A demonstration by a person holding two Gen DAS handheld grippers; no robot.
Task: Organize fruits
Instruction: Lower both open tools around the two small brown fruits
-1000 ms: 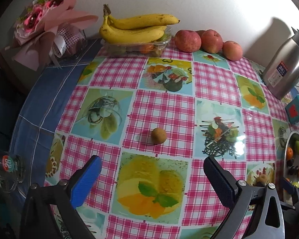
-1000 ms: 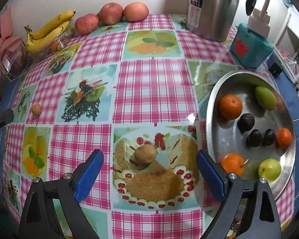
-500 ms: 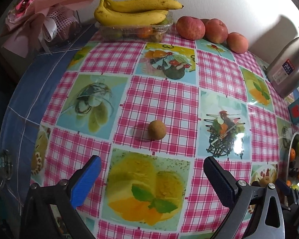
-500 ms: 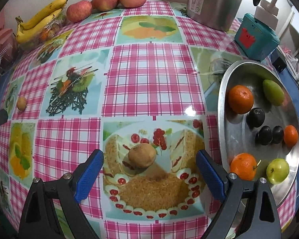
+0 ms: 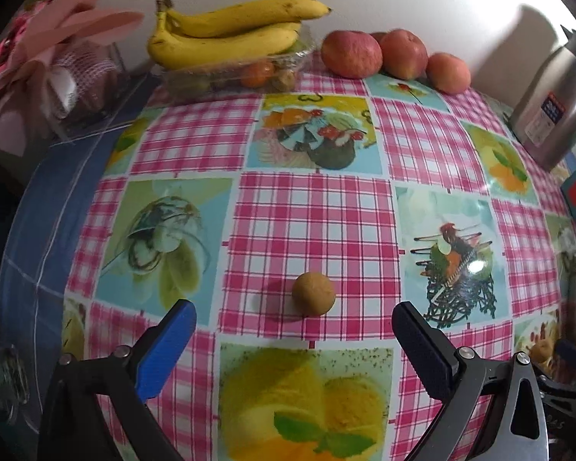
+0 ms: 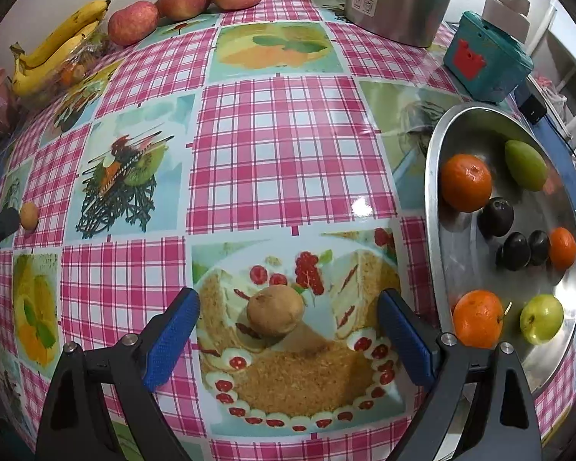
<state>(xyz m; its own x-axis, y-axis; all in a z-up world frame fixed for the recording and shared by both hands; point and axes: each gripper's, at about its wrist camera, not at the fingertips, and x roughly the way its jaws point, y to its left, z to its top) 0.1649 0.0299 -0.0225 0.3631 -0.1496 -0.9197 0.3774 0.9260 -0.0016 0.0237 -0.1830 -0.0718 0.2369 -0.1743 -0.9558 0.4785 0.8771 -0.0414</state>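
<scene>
Left wrist view: the left gripper (image 5: 292, 324) is wide open and holds nothing; a small brown fruit (image 5: 313, 293) lies on the checked tablecloth (image 5: 311, 215) just ahead, between the fingers. Right wrist view: the right gripper (image 6: 288, 324) is open too, around a second brown fruit (image 6: 275, 309). The metal tray (image 6: 434, 207) with fruits is on the right.
</scene>
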